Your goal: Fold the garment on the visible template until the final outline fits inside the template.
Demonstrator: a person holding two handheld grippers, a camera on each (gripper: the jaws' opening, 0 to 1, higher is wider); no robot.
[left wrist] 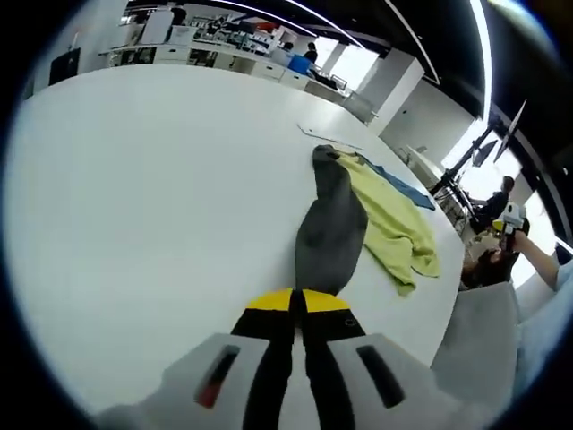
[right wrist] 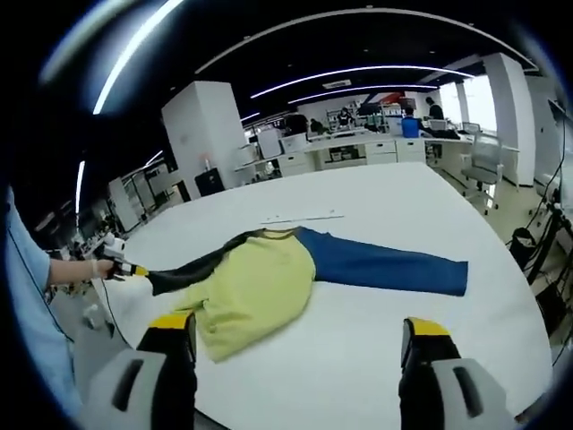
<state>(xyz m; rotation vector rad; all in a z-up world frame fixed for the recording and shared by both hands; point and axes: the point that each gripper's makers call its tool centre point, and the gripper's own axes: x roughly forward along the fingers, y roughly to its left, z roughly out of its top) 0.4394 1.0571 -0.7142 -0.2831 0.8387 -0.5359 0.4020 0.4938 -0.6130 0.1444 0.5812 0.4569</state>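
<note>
**Fold barely started: sleeve pulled out, body still spread**

Left tongs [left wrist: 298,303] are gripping the grey sleeve [left wrist: 329,231], jaws closed together on its end. The sleeve is stretching straight ahead of them, away from the tips. The garment [right wrist: 260,287] is lying on the white table [left wrist: 152,179], yellow body just past the right tongs [right wrist: 300,345], blue sleeve [right wrist: 385,266] running off to their right. Right tongs are standing wide, holding nothing, hovering near the yellow hem.

In the right gripper view the left tongs [right wrist: 134,270] are coming in from the left, holding the grey sleeve out sideways.

A thin pale strip [right wrist: 303,218] is lying beyond the garment; can't tell if that's the template edge. Judgement: both sleeves still out, no fold laid, outline nowhere near compact. Nearly all the work is left.
</note>
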